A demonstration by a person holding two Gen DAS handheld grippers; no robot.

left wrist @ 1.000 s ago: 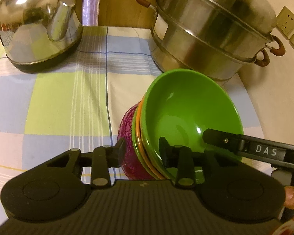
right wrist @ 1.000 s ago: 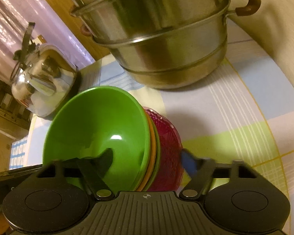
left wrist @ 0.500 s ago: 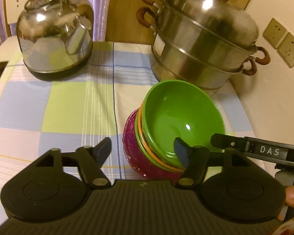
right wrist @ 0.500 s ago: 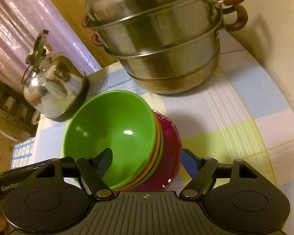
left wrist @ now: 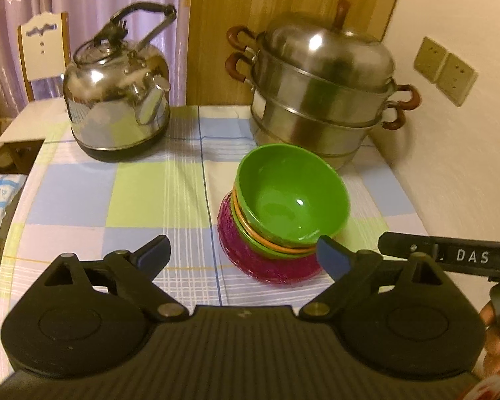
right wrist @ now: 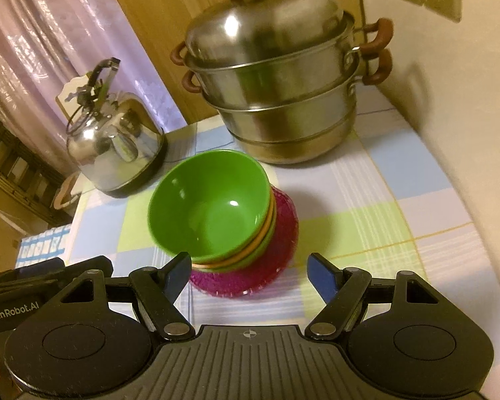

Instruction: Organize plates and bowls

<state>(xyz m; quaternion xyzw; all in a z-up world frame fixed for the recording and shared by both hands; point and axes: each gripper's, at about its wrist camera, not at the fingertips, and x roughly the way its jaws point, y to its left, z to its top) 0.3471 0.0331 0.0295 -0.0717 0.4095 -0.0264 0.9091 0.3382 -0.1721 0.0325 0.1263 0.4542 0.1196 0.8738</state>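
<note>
On checked cloth (left wrist: 143, 196) | glossy green bowl (left wrist: 291, 196) nested atop ribbed magenta dish (left wrist: 250, 260) | both hand-held grippers (left wrist: 243, 253) (right wrist: 246, 271) released

Glossy smooth plastic green bowl (left wrist: 291, 196) tops a textured magenta glass-like dish (left wrist: 270, 263). Polished metal kettle (left wrist: 116, 100) and brushed steel steamer pot (left wrist: 323, 90) stand on a matt checked cloth (left wrist: 83, 200) covering the desk.
</note>
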